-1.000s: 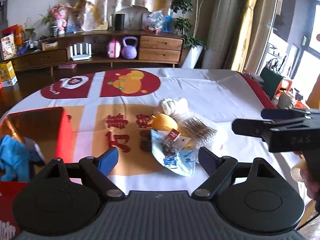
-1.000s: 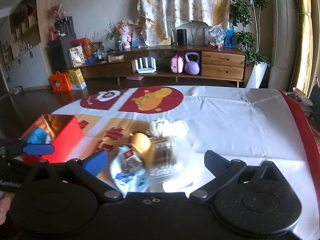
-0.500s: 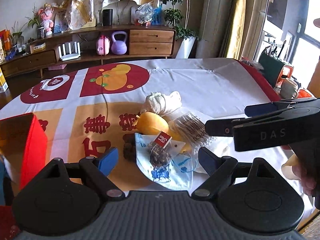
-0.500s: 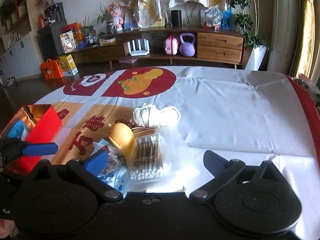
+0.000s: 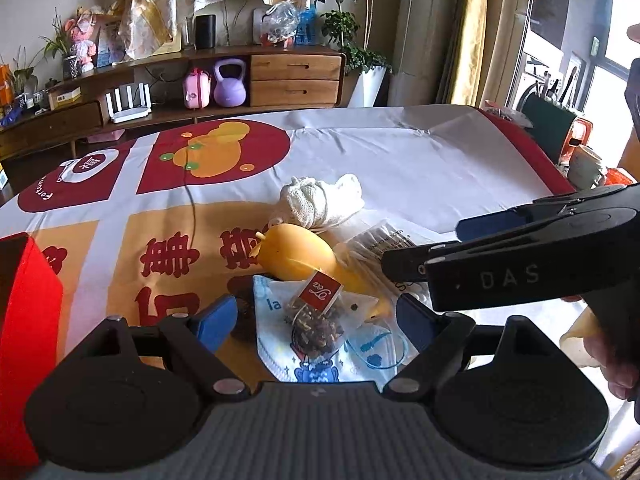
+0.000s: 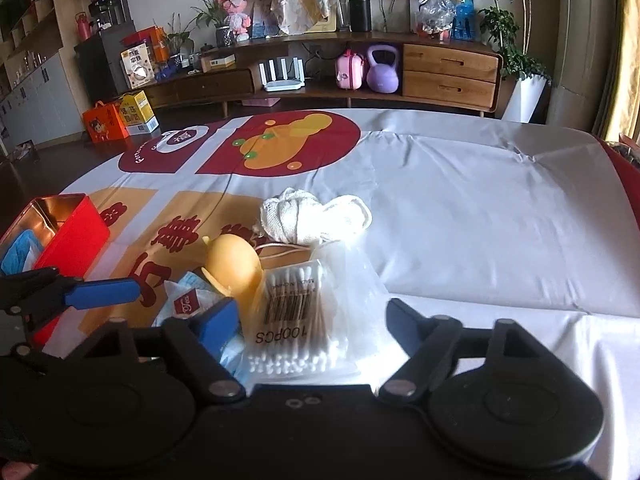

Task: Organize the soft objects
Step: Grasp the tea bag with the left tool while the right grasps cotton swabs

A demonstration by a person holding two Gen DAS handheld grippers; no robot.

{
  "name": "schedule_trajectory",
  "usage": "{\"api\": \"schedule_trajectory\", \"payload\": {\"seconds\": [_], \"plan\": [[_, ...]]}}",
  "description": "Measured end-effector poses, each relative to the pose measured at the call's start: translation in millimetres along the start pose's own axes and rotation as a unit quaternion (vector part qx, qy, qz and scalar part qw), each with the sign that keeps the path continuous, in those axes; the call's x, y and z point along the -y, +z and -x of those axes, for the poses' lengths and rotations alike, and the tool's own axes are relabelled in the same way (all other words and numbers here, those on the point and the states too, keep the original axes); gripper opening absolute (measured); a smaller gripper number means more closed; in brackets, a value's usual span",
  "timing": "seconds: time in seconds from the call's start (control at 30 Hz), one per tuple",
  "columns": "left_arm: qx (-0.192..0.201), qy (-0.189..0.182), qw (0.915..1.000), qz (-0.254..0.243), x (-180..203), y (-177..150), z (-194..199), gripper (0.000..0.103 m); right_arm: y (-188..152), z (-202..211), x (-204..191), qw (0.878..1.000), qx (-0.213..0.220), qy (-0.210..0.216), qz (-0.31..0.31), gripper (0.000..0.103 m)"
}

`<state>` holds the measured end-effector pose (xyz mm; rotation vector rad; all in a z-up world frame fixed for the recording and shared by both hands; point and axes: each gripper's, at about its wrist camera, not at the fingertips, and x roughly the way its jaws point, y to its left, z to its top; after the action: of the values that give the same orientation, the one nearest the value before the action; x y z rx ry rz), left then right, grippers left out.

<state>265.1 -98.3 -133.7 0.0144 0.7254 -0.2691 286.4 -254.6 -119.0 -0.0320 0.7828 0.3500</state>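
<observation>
**Both tools spread over the pile**

Your left tool (image 5: 310,318) is spread wide, hovering over the tea bag (image 5: 318,312) lying on the face mask (image 5: 320,356). Your right tool (image 6: 312,320) is spread too (nothing pinched), over the cotton swab bag (image 6: 292,320). Yellow toy (image 5: 296,256) and white cloth bundle (image 5: 316,200) sit just behind on the counter (image 5: 420,160). Red box (image 6: 68,236) is off left.

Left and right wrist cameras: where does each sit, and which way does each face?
Left wrist: on the left gripper, facing the tea bag on the face mask; right gripper and a hand show.
Right wrist: on the right gripper, facing the cotton swab bag; left gripper's fingers at left.
Shared: yellow toy, white cloth bundle, red box.
</observation>
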Motion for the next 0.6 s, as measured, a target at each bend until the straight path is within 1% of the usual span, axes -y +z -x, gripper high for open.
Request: {"api": "schedule_trajectory", "payload": {"seconds": [0.07, 0.13, 0.2, 0.27, 0.33, 0.47, 0.5, 0.53, 0.57, 0.6], "plan": [[0.003, 0.0, 1.0, -0.004, 1.0, -0.5, -2.6, 0.087, 1.9, 4.1, -0.9, 1.0, 0.013, 0.004, 0.005, 0.074], [0.006, 0.0, 0.9999, -0.01, 2.3, -1.4, -4.0, 0.087, 4.1, 9.3, -2.0, 0.999, 0.021, 0.024, 0.009, 0.074], [0.008, 0.001, 0.9999, -0.015, 4.1, -2.2, -5.9, 0.087, 4.4, 11.5, -6.2, 0.999, 0.022, 0.04, 0.023, 0.071], [0.005, -0.001, 0.9998, -0.017, 4.9, -2.6, -8.9, 0.08, 4.3, 9.8, -11.1, 0.998, 0.017, 0.044, 0.033, 0.063], [0.002, -0.002, 0.9999, -0.017, 5.2, -2.8, -12.0, 0.078, 4.0, 5.5, -11.7, 0.998, 0.01, 0.048, 0.028, 0.056], [0.004, -0.001, 0.9998, -0.019, 5.1, -3.7, -14.0, 0.077, 1.6, -4.9, -10.7, 0.999, -0.004, 0.049, 0.022, 0.053], [0.003, -0.002, 0.9998, -0.02, 5.2, -4.0, -14.9, 0.075, 1.1, -6.5, -10.2, 0.999, -0.006, 0.047, 0.022, 0.052], [0.002, -0.003, 0.9998, -0.02, 5.0, -4.2, -16.2, 0.07, 0.7, -8.1, -9.5, 0.999, -0.007, 0.045, 0.02, 0.051], [0.0, -0.003, 0.9998, -0.021, 4.7, -4.2, -17.6, 0.067, 0.5, -9.2, -8.8, 0.999, -0.008, 0.045, 0.018, 0.05], [-0.002, -0.003, 0.9998, -0.021, 4.5, -4.5, -19.5, 0.067, 0.4, -10.0, -8.1, 0.999, -0.008, 0.045, 0.016, 0.05]]}}
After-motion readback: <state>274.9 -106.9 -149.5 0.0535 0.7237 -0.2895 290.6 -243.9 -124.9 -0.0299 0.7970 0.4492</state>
